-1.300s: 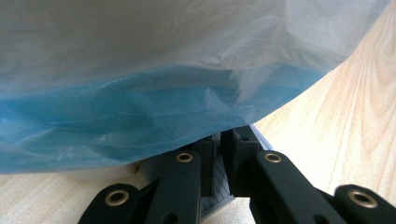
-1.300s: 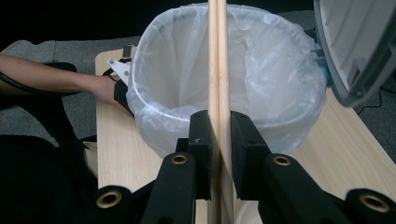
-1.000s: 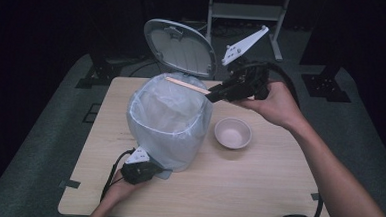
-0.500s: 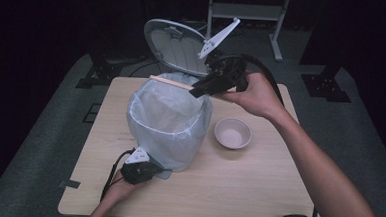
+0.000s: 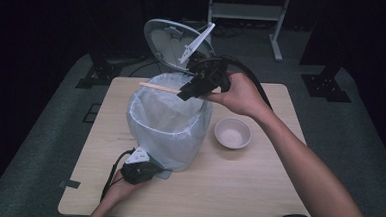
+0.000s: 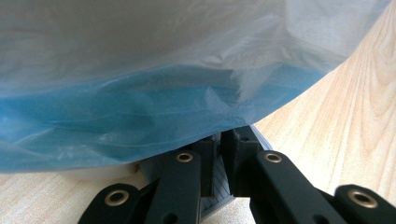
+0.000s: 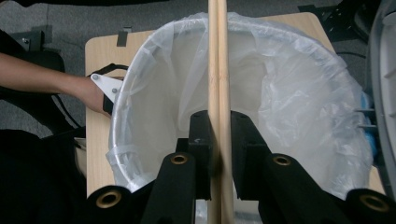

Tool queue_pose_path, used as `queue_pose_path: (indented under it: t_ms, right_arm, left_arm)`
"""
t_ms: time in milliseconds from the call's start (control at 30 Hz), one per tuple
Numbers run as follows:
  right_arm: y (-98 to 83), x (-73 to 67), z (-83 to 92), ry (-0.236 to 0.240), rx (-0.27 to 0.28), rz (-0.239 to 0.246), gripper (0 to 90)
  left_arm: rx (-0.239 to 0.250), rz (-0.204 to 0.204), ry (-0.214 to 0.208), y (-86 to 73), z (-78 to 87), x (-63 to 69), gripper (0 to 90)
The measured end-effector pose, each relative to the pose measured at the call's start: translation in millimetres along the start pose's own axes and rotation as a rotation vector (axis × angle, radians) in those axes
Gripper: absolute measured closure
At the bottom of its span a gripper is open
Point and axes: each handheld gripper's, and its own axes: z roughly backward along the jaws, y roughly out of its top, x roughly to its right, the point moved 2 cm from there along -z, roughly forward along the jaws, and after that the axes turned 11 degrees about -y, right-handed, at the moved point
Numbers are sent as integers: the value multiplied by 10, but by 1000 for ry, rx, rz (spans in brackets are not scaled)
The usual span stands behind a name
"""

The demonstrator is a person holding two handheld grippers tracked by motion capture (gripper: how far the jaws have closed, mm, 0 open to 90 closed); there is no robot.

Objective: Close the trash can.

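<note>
At the near table [image 5: 236, 191] edge the left hand-held gripper [image 5: 138, 170] was clamped on the pedal [image 6: 212, 189] at the bin's [image 5: 172, 132] foot, though the liner [image 6: 140, 84] hid most of it. Beyond, the right hand-held gripper [image 7: 218, 135] pinched the chopsticks [image 7: 217, 56], level over the bin's mouth; they looked light, stiff and smooth, likely to slip or pivot unless held near mid-length.

Pale wooden chopsticks [image 7: 218, 70], seemingly blue bin [image 6: 140, 116], white bowl [image 5: 233, 132]

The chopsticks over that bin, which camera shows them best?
The right gripper view: the chopsticks run up the middle, clamped between the right gripper's jaws above the bagged bin. The high view shows them small, sticking out over the bin's rim. The left gripper view looks at the bin's base.
</note>
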Motion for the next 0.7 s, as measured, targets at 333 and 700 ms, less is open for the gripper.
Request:
queue_pose_path:
  t_ms: [333,700]
  right_arm:
    - [26,-12,-168,12,-39,7,791]
    - [35,8,-196,34,-11,-2,672]
  left_arm:
    - [0,1,1,0,0,1,842]
    - [1,2,3,0,0,3,842]
